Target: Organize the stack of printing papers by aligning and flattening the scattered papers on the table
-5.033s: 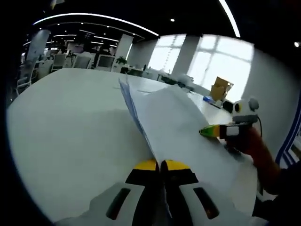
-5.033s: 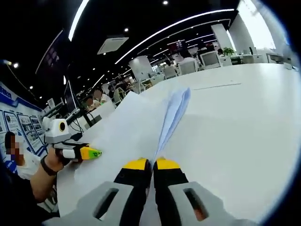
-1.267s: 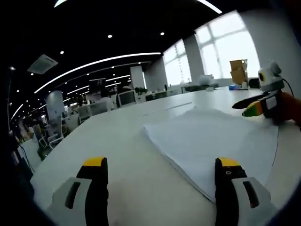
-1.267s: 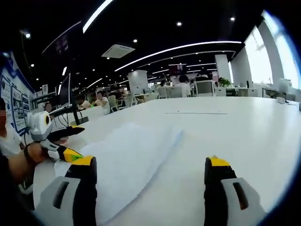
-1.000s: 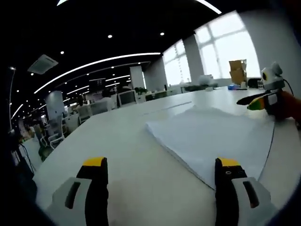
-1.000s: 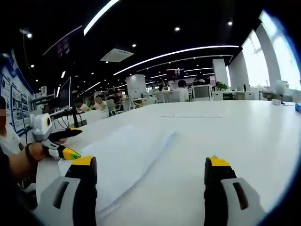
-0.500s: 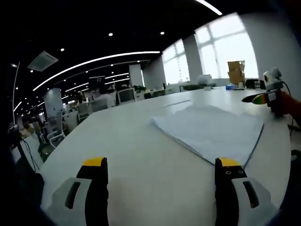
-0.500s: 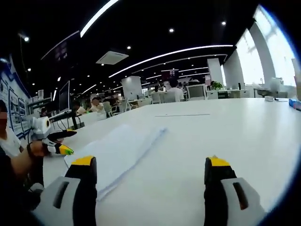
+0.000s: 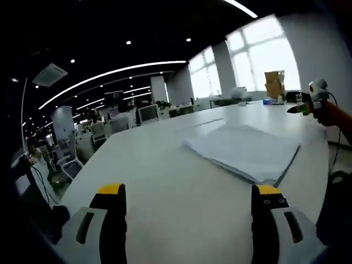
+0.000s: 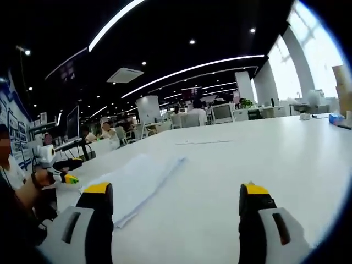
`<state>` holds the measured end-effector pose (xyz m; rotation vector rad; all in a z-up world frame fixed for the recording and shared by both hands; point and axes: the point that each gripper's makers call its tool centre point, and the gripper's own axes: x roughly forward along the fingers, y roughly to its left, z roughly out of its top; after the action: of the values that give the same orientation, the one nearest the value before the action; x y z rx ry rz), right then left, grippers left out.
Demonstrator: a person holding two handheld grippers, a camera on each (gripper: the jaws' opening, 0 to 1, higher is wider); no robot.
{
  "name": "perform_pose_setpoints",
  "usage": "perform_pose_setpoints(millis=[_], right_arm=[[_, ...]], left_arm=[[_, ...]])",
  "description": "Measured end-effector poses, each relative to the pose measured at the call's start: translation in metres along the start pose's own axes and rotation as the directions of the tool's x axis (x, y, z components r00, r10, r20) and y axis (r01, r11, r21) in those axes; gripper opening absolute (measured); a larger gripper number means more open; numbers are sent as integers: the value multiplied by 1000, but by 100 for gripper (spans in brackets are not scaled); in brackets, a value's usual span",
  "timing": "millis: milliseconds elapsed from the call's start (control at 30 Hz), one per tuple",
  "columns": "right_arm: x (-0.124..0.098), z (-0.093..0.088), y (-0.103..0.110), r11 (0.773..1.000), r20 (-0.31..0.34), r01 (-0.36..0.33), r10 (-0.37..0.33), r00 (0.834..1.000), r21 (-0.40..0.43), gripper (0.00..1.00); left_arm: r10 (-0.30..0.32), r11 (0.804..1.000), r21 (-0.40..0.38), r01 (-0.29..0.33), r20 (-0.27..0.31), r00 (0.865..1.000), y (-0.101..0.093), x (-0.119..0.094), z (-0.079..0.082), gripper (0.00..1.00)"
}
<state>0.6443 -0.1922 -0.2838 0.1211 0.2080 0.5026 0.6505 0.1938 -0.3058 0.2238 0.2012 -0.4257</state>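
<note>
- One white table [image 9: 165, 181], broad, bearing everything I list.
- One stack of printing papers [image 9: 242, 151], white, lying flat on the table, edges near-aligned, well ahead of my jaws.
- Two grippers, left gripper [image 9: 187, 192] and right gripper [image 10: 175, 192]: jaws spread wide, gripping nothing, both apart from the stack.

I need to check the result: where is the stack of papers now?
The paper stack lies flat on the white table, ahead and right of the open left gripper; in the right gripper view it lies ahead-left of the open right gripper.
</note>
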Motion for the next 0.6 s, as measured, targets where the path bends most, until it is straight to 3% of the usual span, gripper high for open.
perform_pose_setpoints(millis=[333,400,600], right_arm=[[-18,2,2,1000,-8,-15,15,1000,26,90],[-24,2,-1,1000,-31,17,-17,999,-4,90],[-45,12,-2,998,-12,54,-54,998,-23,90]], left_arm=[[17,1000,-11,-18,-33,999,4,-30,5,97],[26,999,-19,-27,-44,999,9,-36,5,97],[22,999,-26,-23,-41,999,11,-51,9,97]])
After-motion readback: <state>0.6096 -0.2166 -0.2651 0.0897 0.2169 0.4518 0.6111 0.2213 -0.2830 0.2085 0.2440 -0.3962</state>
